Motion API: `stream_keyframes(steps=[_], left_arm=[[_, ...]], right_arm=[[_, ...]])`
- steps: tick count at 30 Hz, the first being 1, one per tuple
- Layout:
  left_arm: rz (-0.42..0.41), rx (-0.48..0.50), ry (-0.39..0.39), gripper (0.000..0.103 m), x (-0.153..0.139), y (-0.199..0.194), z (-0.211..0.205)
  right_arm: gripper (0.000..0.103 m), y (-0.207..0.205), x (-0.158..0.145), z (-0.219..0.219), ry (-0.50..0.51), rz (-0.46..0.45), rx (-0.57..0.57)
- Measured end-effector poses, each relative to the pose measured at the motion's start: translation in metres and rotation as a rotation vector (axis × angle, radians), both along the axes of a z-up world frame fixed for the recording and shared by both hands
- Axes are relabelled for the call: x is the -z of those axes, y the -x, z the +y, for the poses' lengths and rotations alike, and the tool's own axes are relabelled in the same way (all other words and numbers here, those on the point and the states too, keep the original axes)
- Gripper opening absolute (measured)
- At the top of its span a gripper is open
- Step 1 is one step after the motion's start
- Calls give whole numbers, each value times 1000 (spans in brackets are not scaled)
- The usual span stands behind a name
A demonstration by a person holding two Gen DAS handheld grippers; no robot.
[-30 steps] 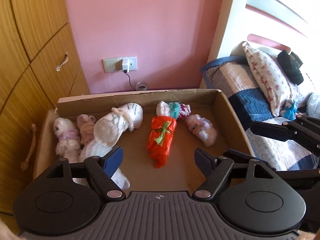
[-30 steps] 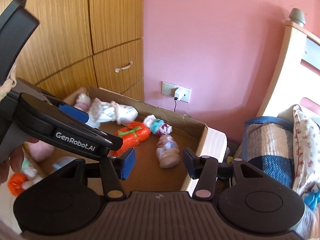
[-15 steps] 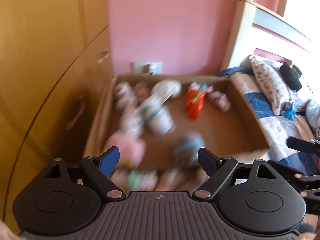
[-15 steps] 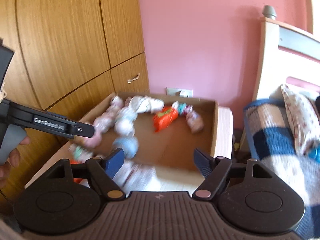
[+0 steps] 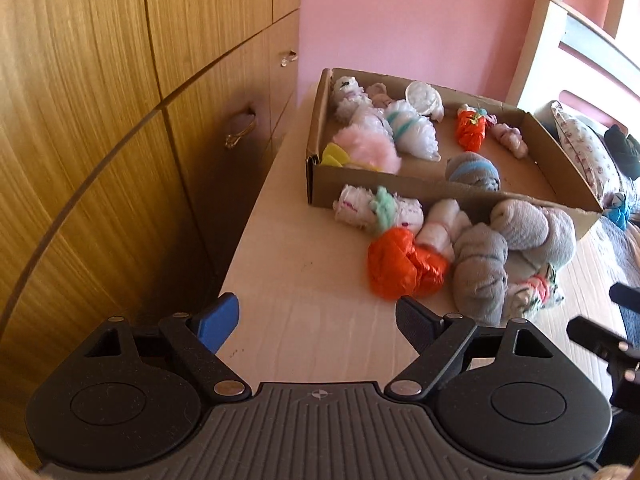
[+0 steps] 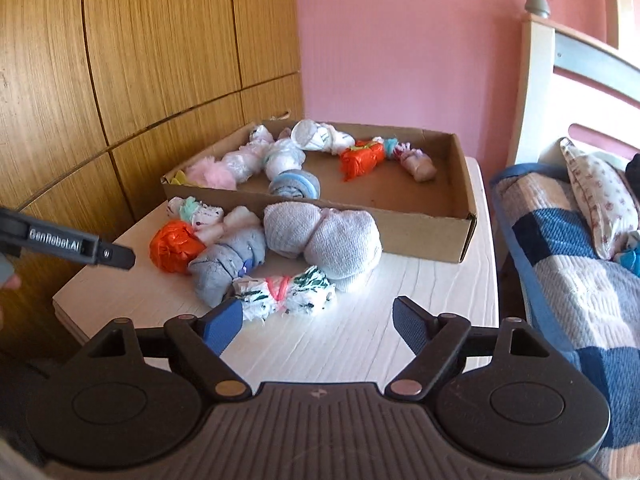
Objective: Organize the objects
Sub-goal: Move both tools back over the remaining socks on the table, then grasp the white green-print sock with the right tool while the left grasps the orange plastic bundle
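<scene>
A shallow cardboard box (image 5: 436, 196) (image 6: 424, 232) stands at the back of a pale bedside table (image 5: 304, 320) (image 6: 360, 340) and holds several rolled sock bundles. In front of it lies a pile of bundles: an orange one (image 5: 400, 264) (image 6: 174, 246), a grey one (image 5: 480, 276) (image 6: 226, 264), a large light grey one (image 6: 324, 240) and a white patterned one (image 6: 284, 292). My left gripper (image 5: 316, 320) is open and empty, short of the pile. My right gripper (image 6: 316, 320) is open and empty, just before the patterned bundle.
A wooden wardrobe (image 5: 100, 140) with drawer handles stands close on the left. A bed with a checked quilt (image 6: 568, 248) and a pillow (image 6: 600, 196) lies on the right. A pink wall (image 6: 400, 48) is behind the table.
Both grippers have pulled back from over the box to the table's near side. The pile of bundles outside the box has come into view. Both stay open.
</scene>
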State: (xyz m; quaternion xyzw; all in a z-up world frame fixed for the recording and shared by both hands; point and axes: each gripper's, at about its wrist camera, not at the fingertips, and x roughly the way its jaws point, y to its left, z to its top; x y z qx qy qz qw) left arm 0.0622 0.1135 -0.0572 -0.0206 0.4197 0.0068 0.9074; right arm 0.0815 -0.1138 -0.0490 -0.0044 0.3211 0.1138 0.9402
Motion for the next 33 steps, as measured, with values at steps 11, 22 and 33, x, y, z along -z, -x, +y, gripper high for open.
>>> stream_keyframes(steps=[11, 22, 33], left_arm=[[-10, 81, -28, 89, 9, -20, -19], [20, 115, -28, 95, 17, -33, -27], [18, 122, -30, 95, 12, -31, -34]], right_arm=[[81, -4, 12, 19, 42, 10, -20], [78, -15, 22, 36, 47, 1, -45], [59, -11, 20, 19, -1, 23, -14]])
